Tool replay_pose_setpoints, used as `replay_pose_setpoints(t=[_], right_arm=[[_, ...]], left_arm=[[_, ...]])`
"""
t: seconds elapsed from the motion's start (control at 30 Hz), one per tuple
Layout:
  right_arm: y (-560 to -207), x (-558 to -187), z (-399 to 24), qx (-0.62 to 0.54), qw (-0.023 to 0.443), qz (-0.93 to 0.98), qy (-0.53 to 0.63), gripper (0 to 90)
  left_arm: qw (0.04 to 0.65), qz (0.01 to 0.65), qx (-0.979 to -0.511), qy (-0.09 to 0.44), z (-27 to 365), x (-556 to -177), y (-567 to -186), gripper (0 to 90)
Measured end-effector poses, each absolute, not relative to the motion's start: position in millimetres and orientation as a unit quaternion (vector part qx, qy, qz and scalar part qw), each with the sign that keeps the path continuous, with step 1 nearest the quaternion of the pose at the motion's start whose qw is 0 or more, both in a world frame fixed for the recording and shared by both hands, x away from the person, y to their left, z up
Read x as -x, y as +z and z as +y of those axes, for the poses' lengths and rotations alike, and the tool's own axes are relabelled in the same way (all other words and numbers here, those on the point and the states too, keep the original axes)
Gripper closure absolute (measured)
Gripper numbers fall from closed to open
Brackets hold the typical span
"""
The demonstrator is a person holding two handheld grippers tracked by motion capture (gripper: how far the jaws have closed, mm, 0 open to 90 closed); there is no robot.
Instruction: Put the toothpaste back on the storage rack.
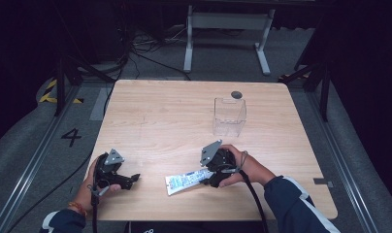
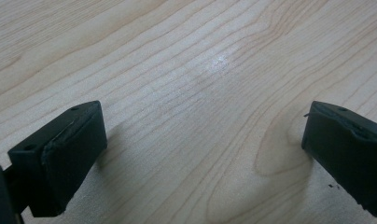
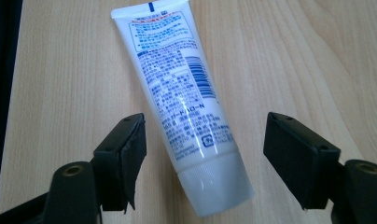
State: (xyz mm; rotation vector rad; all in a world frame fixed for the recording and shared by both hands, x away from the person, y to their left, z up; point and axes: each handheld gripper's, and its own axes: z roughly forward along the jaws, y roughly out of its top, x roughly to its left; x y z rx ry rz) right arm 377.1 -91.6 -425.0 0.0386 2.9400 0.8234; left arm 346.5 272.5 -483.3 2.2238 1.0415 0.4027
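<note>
A white tube (image 1: 184,183) with blue print lies flat on the wooden table (image 1: 184,121) near its front edge. In the right gripper view the tube (image 3: 182,93) has its white cap end toward the camera and its crimped end pointing away. My right gripper (image 1: 204,176) is open, one jaw on each side of the cap end, with a gap on both sides (image 3: 203,140). At the front left, my left gripper (image 1: 131,180) rests low over bare wood, open, with nothing between its jaws (image 2: 203,140).
A clear plastic box (image 1: 229,116) stands upright at the back right of the table, with a small black disc (image 1: 236,94) behind it. The table's front edge runs close to the tube. Beyond the table are a metal frame (image 1: 228,29) and cables on the floor.
</note>
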Motion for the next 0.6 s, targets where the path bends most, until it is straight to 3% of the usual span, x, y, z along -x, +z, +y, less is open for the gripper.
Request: replay_pose_setpoints(t=[0.6], right_arm=[[-444, -379, -53, 0.02, 0.017, 0.976, 0.217, 33.3]], left_arm=[[0.321, 0.396, -0.847, 0.153, 273, -347, -483, 0.4]])
